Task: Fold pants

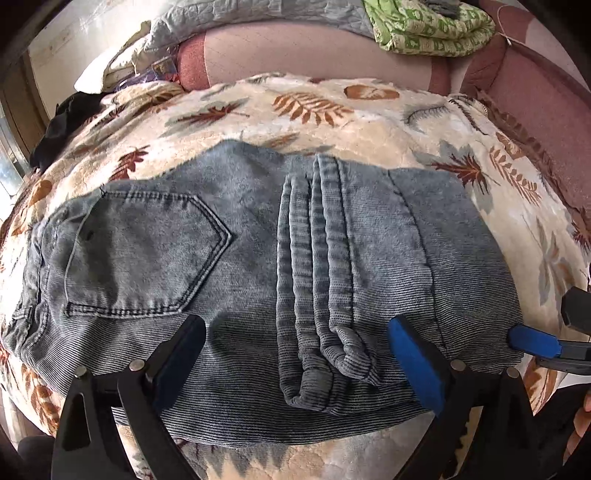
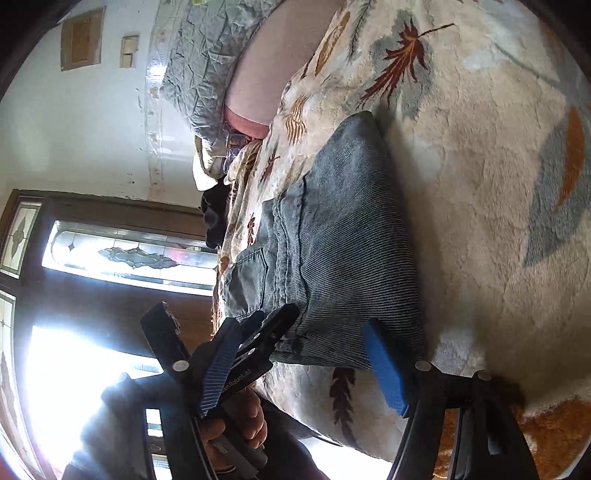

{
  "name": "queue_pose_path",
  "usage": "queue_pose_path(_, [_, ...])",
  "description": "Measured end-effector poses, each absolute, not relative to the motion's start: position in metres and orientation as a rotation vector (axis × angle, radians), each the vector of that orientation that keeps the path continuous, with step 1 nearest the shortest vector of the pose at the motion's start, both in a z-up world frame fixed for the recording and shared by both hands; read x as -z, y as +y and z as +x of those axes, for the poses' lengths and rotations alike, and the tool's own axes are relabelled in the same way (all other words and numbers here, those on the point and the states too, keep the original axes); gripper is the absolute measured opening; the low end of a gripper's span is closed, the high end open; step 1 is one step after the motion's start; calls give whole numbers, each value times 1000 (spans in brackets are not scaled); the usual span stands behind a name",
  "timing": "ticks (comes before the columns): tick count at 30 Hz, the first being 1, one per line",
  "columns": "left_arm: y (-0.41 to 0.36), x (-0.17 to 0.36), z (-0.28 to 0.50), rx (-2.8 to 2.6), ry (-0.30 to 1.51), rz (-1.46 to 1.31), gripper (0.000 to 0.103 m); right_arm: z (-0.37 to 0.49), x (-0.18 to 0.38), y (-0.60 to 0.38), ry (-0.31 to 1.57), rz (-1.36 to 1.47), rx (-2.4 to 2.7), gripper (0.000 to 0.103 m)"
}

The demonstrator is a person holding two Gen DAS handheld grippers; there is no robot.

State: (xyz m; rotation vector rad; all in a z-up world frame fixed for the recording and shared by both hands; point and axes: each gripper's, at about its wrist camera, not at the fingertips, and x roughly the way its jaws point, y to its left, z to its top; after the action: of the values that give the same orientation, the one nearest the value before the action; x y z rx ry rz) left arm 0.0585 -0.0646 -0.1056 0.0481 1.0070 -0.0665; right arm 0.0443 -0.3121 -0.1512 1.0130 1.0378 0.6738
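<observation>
Faded blue denim pants (image 1: 258, 266) lie folded into a compact rectangle on a cream leaf-print blanket (image 1: 314, 107). A back pocket (image 1: 144, 254) faces up at the left, and the leg hems (image 1: 321, 280) lie stacked across the middle. My left gripper (image 1: 295, 354) is open, its fingers spread over the near edge of the pants, holding nothing. My right gripper (image 2: 306, 362) is open and tilted sideways at the right end of the pants (image 2: 332, 240). Its blue fingertip (image 1: 532, 341) shows at the right edge of the left wrist view. The left gripper (image 2: 258, 339) shows in the right wrist view.
A pink sofa back (image 1: 295, 51) runs behind the blanket. A green patterned cloth (image 1: 432, 26) and a grey quilt (image 1: 240, 18) lie on it. A dark garment (image 1: 66, 118) sits at the blanket's far left. A wooden door with bright glass panes (image 2: 122, 254) stands beyond.
</observation>
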Motion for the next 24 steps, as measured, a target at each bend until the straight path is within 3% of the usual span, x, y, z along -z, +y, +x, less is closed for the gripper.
queue_pose_path(5, [-70, 90, 47, 75, 904, 55, 99, 40, 138, -320, 963, 1021, -705, 72])
queue_pose_path(8, [-76, 119, 56, 74, 1030, 92, 99, 42, 145, -315, 1011, 987, -663, 74])
queue_pose_path(24, [-67, 119, 52, 73, 1004, 21, 100, 40, 134, -321, 993, 997, -648, 74])
